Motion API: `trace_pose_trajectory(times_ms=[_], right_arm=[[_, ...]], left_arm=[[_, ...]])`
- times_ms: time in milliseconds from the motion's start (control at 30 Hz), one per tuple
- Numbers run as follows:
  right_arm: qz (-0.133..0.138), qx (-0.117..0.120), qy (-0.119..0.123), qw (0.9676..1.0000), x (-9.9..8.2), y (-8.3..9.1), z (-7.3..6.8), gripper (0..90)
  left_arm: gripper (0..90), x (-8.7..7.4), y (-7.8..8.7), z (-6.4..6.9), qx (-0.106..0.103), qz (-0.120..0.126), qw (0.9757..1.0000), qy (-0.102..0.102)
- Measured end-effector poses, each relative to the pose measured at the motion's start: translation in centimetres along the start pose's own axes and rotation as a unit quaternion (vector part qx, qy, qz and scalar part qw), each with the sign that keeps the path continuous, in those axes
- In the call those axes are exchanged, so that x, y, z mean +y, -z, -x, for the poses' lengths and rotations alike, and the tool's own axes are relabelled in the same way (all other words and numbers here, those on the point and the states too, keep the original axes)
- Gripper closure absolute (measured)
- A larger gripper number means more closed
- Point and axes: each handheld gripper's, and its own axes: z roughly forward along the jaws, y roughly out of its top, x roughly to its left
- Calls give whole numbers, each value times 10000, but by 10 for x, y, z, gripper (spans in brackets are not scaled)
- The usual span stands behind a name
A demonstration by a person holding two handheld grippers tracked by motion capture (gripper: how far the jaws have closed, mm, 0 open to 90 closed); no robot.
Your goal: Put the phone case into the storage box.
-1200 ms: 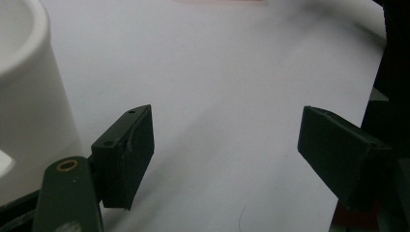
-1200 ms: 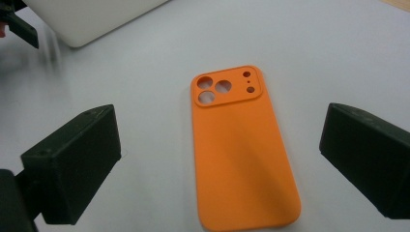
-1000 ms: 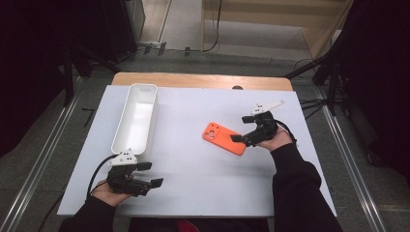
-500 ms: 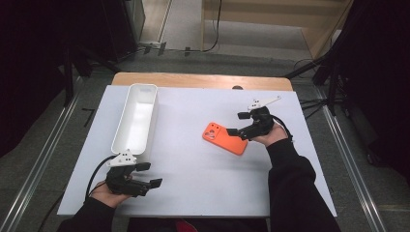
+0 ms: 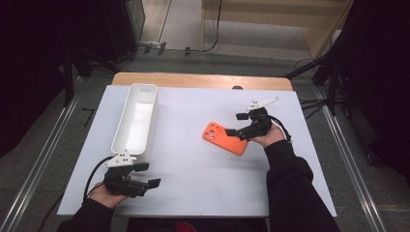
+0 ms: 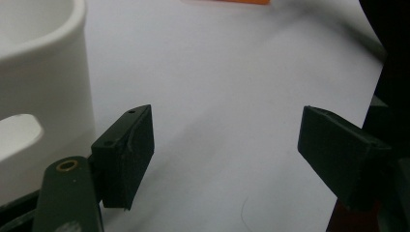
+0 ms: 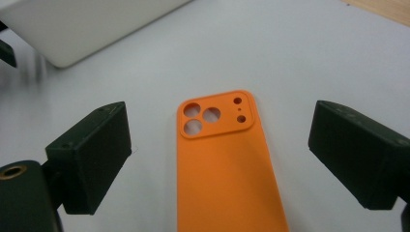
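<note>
Phone case (image 5: 225, 138), orange, lies flat on the white table (image 5: 193, 183), camera cutouts up, right of centre and well apart from the long white tray (image 5: 137, 118). Right gripper (image 7: 220, 154) sits just beside the case's right end; its 2 jaws have just been closing slightly yet stand wide, straddling the case without touching it. Left gripper (image 5: 145, 176) rests near the tray's near end, jaws apart, nothing between them.
</note>
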Motion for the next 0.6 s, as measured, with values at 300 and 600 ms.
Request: trace_pose_trajectory(times_ms=[300,600], right_arm=[[-18,-28,125,9999,-7,-1,-1,67],[-176,-245,67,9995,-21,-9,5,67]], left_arm=[[209,2,0,-1,61,26,10000,-71],[209,3,-1,1,82,9,9998,-155]])
